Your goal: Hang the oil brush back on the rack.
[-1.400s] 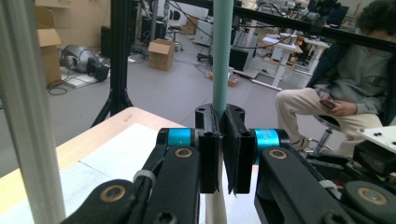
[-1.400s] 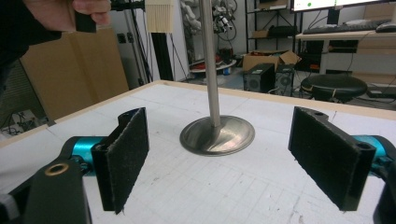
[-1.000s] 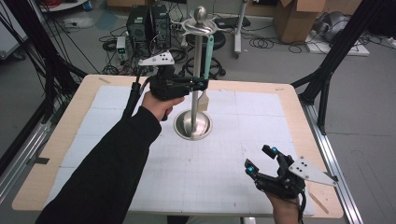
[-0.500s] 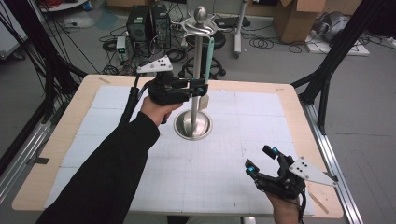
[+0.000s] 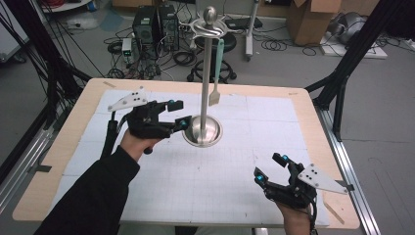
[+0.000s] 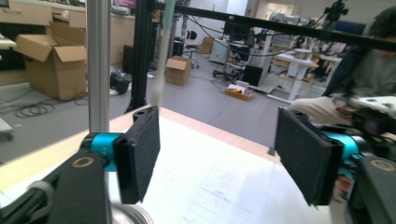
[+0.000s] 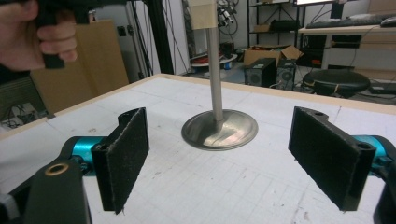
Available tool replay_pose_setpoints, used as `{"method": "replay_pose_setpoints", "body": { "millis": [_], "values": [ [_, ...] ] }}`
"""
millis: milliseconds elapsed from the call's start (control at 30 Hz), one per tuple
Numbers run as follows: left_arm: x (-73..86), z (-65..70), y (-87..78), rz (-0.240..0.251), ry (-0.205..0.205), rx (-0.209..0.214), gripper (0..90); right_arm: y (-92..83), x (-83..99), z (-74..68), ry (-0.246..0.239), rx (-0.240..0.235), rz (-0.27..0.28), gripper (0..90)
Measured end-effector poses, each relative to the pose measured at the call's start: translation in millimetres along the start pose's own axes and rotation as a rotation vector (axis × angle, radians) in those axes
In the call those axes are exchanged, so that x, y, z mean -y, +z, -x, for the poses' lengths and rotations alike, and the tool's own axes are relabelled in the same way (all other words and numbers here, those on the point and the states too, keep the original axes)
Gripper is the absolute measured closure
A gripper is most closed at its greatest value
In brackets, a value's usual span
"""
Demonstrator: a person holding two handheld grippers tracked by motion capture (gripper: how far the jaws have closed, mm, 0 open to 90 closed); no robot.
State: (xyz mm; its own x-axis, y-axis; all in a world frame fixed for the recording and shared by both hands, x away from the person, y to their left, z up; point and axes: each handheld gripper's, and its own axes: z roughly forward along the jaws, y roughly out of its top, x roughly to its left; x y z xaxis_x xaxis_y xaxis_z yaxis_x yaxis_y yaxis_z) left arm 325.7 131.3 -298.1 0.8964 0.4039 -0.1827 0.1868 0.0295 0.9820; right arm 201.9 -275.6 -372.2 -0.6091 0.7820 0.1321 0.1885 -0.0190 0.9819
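A white gridded mat (image 5: pixel 205 176) covers the wooden table (image 5: pixel 68 147). Beyond it stand computer towers (image 5: pixel 154 22), cardboard boxes (image 5: pixel 308 19) and a black stool (image 5: pixel 215 46).

1. Left gripper (image 5: pixel 177 113): held above the table at the left, pointing right, jaws wide apart after just opening, nothing between the pads (image 6: pixel 139 158).
2. Left hand (image 5: pixel 137 143): wrapped round the gripper's handle from below, dark sleeve (image 5: pixel 93 196) running in from the bottom left.
3. Right gripper (image 5: pixel 270 168): low over the near right of the table, pointing up and left, jaws spread wide, nothing between the pads (image 7: pixel 125 156).
4. Right hand (image 5: pixel 293 215): gripping the handle at the bottom edge, wrist barely in frame.
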Motion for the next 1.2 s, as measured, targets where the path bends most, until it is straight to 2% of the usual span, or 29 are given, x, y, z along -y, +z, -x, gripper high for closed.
{"method": "replay_pose_setpoints", "body": {
  "millis": [100,167,300,533,700,833,1000,1200],
  "values": [
    [13.9,3.9,-14.4,-0.034,0.019,-0.04,23.0,1.7,0.6,-0.5,-0.013,0.004,-0.011,18.7],
    [24.3,7.9,-25.3,-0.037,0.034,-0.062,16.0,2.8,1.2,-0.9,-0.025,0.012,-0.023,18.7],
    [50.0,15.6,-46.9,-0.026,0.062,-0.097,16.2,4.9,3.5,-2.2,-0.027,0.013,-0.04,18.7],
    [79.1,12.3,-77.6,-0.026,0.026,-0.157,16.4,6.6,6.1,-2.7,-0.064,0.043,-0.074,18.7],
    [90.1,5.5,-95.1,-0.016,0.017,-0.2,16.7,8.4,10.0,-2.2,-0.063,0.056,-0.09,18.7],
    [95.7,5.3,-104.1,-0.017,0.039,-0.22,16.8,7.9,12.3,-2.4,-0.061,0.052,-0.089,18.7],
    [102.4,3.5,-108.8,-0.013,0.034,-0.225,16.9,7.8,15.2,0.0,-0.061,0.058,-0.088,18.7],
    [100.7,2.5,-113.2,0.01,0.028,-0.232,16.9,8.4,15.5,-1.2,-0.06,0.058,-0.091,18.7]
  ]
}}
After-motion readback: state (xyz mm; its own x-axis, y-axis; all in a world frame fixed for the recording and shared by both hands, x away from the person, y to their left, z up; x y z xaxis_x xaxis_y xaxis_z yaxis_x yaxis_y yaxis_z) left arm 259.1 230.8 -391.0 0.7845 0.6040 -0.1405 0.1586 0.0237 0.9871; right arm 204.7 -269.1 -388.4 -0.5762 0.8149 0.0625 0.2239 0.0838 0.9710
